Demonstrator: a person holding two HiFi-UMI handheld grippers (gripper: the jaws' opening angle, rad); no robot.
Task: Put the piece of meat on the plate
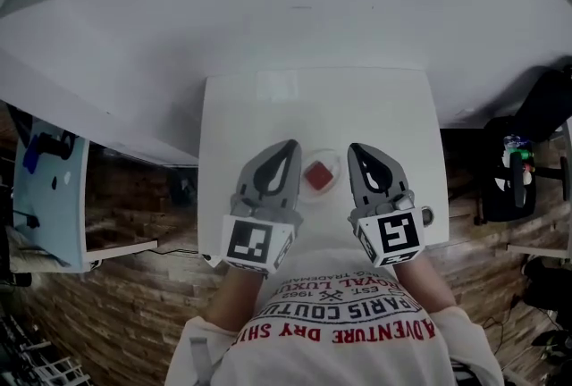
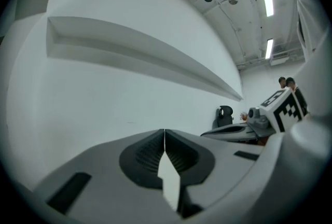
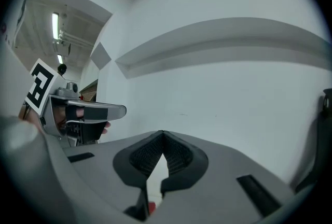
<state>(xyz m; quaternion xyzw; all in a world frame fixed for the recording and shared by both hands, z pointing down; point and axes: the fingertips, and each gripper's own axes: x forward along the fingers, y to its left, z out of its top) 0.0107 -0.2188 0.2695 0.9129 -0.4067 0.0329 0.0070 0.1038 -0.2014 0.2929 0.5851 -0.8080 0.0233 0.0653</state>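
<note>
A red piece of meat (image 1: 319,175) lies on a small white plate (image 1: 338,168) in the middle of the white table (image 1: 250,116). Both grippers are held up over the table's near half and point level toward the wall, one on each side of the plate. My left gripper (image 1: 293,143) (image 2: 164,131) is shut, tips touching, with nothing in it. My right gripper (image 1: 353,146) (image 3: 163,133) is also shut and empty. Each gripper view shows the other gripper alongside. A red speck (image 3: 151,207) shows through the gap low between the right jaws.
A white wall with a long ledge (image 3: 223,41) rises behind the table. On the wood floor a black chair with gear (image 1: 523,170) stands to the right and a pale blue board (image 1: 49,197) to the left. Two people (image 2: 285,82) stand far off.
</note>
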